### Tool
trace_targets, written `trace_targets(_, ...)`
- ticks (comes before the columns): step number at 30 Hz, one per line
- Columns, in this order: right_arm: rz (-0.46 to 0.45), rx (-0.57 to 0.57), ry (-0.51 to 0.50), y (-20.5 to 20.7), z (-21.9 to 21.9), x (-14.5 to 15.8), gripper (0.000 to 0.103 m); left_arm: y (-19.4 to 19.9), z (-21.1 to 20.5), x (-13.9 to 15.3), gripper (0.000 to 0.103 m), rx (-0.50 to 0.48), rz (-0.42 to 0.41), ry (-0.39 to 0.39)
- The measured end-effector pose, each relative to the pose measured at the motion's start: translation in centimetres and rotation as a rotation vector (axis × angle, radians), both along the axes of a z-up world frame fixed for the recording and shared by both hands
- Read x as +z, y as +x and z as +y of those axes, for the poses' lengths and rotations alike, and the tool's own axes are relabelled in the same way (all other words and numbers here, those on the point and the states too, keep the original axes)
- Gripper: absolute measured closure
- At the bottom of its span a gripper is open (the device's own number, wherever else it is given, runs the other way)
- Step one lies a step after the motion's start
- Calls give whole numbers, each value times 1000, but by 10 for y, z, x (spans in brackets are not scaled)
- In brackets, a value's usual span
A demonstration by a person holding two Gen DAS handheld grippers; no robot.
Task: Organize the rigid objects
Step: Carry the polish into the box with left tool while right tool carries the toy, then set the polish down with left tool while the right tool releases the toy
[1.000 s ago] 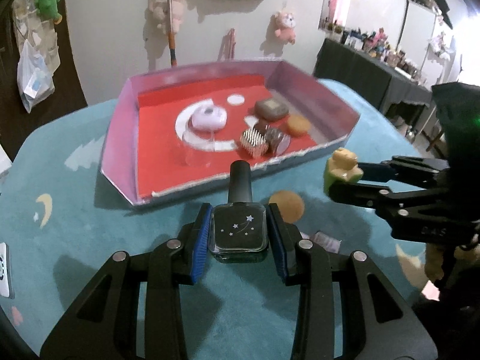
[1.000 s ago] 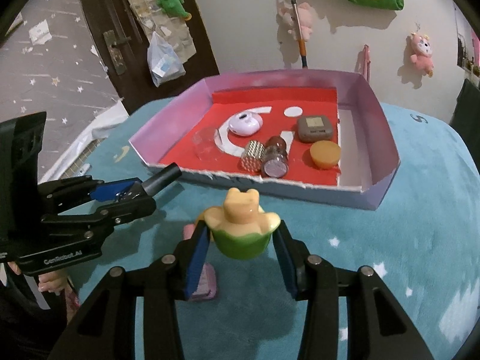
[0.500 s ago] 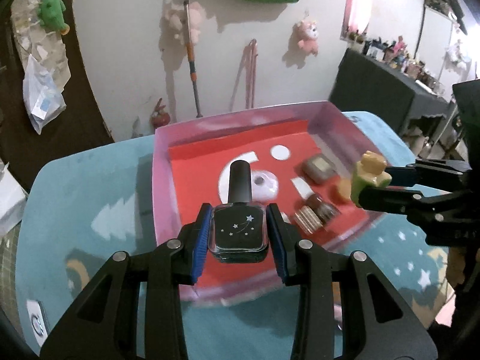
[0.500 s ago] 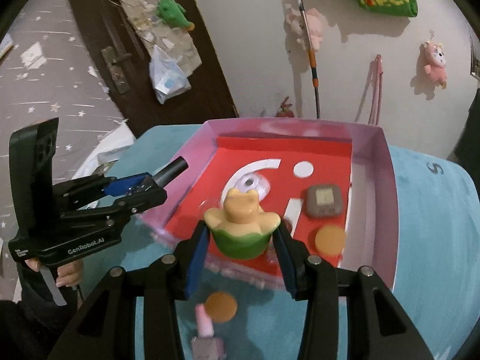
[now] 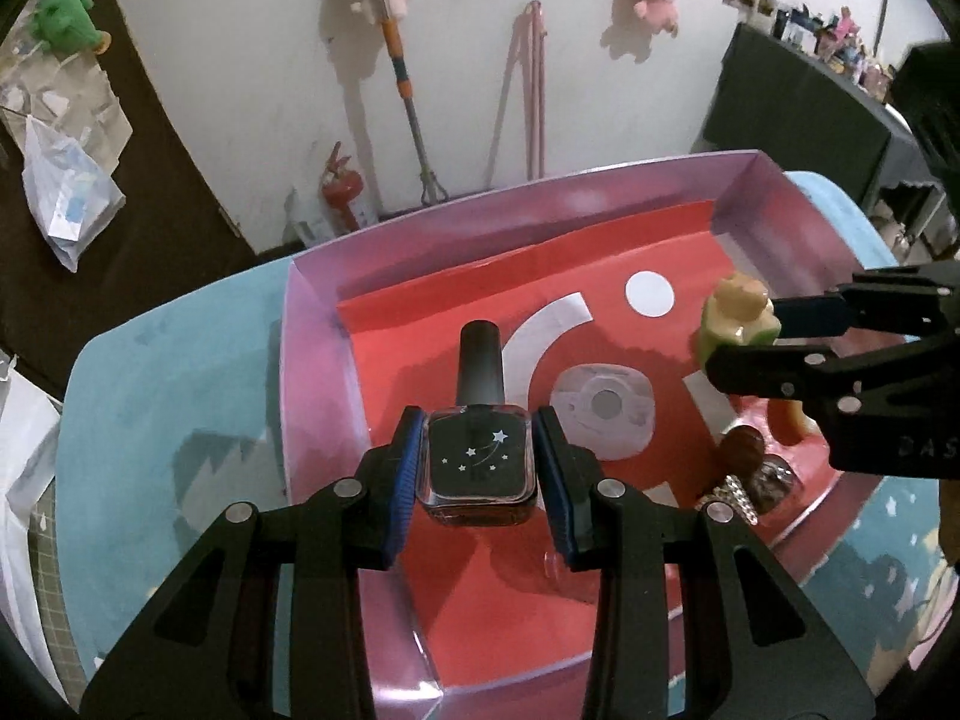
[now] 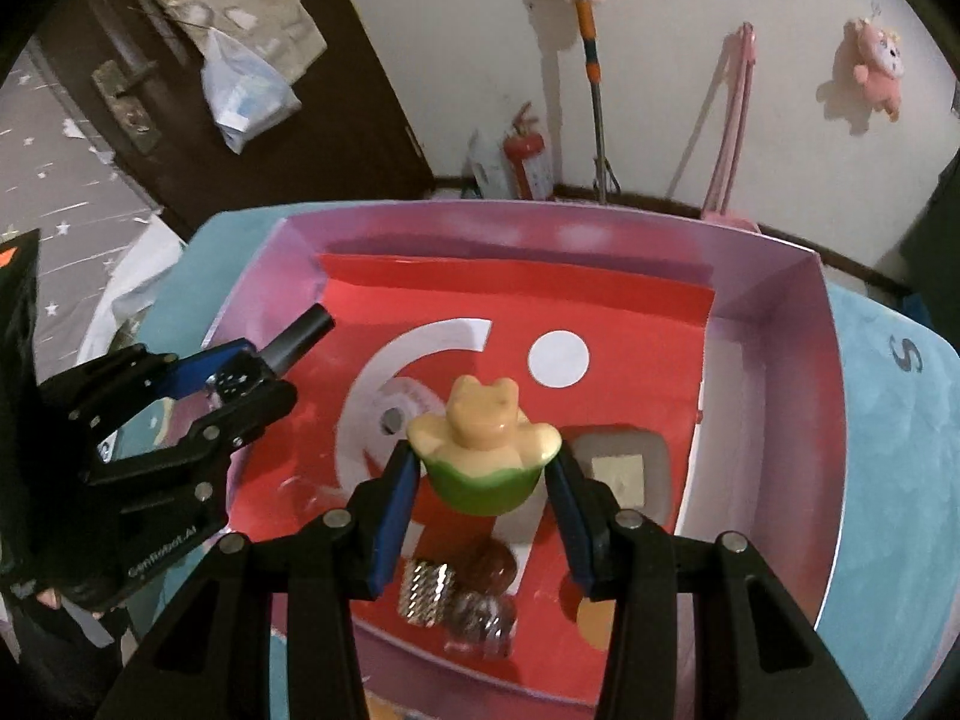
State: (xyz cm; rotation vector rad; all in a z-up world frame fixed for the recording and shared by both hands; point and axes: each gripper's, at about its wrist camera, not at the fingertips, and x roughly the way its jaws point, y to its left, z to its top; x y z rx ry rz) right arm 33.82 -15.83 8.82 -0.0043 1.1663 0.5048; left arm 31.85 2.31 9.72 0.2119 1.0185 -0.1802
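Both grippers hold items above the pink tray (image 5: 312, 360).
Left gripper (image 5: 480, 468) fingers clamp a nail polish bottle (image 5: 480, 462); right gripper (image 6: 483, 480) fingers clamp a frog figurine (image 6: 483, 444).

Both claws are the same build: matte black plastic arms with triangular cutouts and shiny round silver screw heads at the pivots. The left claw (image 5: 480, 468) has blue pads lining the inside of its fingers, and so does the right claw (image 6: 483, 480). From the right wrist view you can read white "GenRobot.AI" lettering on the side of the left one's black body, plus a small orange patch at its top corner. White letters, partly cut off, show on the right one too.
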Motion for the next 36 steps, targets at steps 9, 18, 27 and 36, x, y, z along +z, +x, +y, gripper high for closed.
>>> trace_targets(9,120,5,-52,26,12,-21,57,18,-5,-20,69,10,53,42)
trace_targets(18,149,-9,-105,40,27,-34,57,30,0,-34,69,57,86,39)
trace_targets(27,146,-15,-128,49,36,-36,59,44,2,-46,69,89,124,25)
trace_targets(36,135,-6,-138,49,36,-38,59,44,3,-47,69,106,129,12)
